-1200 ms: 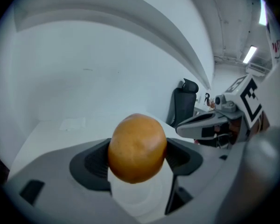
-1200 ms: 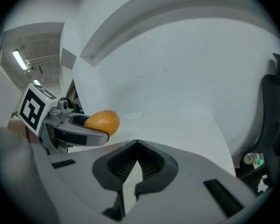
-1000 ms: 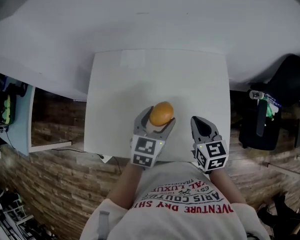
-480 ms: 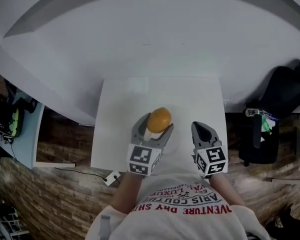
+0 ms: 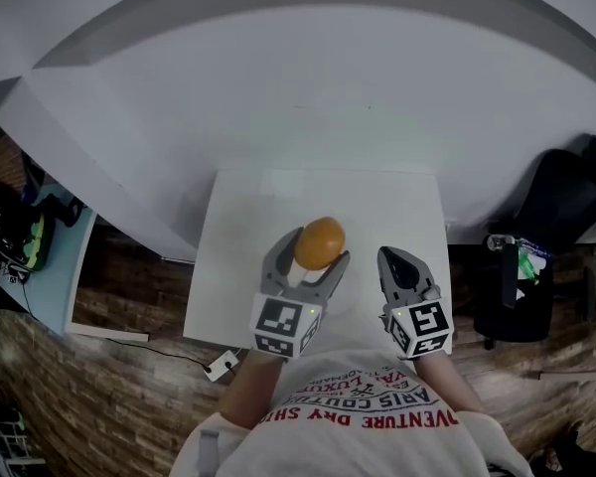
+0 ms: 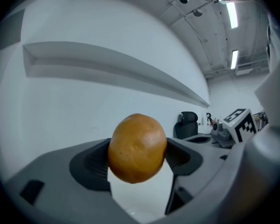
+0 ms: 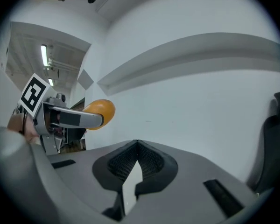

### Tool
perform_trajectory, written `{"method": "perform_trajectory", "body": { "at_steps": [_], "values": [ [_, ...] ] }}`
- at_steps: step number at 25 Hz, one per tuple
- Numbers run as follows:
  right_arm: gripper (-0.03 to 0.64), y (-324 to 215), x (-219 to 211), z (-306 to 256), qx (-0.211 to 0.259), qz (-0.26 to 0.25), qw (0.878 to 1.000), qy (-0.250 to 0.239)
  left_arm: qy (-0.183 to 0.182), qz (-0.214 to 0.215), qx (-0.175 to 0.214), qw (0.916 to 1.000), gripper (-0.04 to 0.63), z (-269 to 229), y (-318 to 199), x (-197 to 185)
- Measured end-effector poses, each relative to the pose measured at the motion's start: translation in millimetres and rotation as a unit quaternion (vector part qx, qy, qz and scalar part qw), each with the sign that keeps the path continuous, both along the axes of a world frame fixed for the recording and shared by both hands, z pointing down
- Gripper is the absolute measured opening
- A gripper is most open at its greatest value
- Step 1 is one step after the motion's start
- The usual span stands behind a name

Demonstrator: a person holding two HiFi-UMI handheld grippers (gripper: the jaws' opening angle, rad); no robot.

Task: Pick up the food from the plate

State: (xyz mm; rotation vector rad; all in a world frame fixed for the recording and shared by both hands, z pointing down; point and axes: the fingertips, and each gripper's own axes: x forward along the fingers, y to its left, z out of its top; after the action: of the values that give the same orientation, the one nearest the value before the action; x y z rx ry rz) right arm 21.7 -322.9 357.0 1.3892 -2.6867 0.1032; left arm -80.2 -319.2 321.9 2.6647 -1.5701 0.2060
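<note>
The round orange food (image 5: 320,242) is being clamped in the left gripper (image 5: 313,256), raised above the white tabletop (image 5: 248,217). The right gripper (image 5: 397,258) is being held closed on nothing. The pick-up is being judged essentially done.

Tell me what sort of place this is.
Probably an office or lab workroom: a small white table against a plain white wall, a black office chair, ceiling strip lights and wood-look flooring.
</note>
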Motion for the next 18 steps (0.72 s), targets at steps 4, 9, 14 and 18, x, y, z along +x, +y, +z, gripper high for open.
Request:
{"method": "perform_trajectory", "body": {
  "at_steps": [4, 9, 14, 18],
  "values": [
    [0.003, 5, -3, -12, 0.017, -0.002, 1.0, -0.005, 0.001, -0.004, 0.0, 1.0, 0.354, 0, 3, -3],
    [0.005, 9, -2, -19, 0.026, 0.0, 1.0, 0.0, 0.004, -0.005, -0.003, 1.0, 0.354, 2, 7, -2],
    [0.003, 11, 0, -16, 0.02, 0.003, 1.0, 0.004, 0.008, -0.006, -0.005, 0.9999, 0.354, 4, 9, -2],
    [0.004, 12, 3, -15, 0.018, 0.003, 1.0, 0.008, 0.005, -0.008, -0.008, 0.9999, 0.354, 5, 10, 1]
  ]
}}
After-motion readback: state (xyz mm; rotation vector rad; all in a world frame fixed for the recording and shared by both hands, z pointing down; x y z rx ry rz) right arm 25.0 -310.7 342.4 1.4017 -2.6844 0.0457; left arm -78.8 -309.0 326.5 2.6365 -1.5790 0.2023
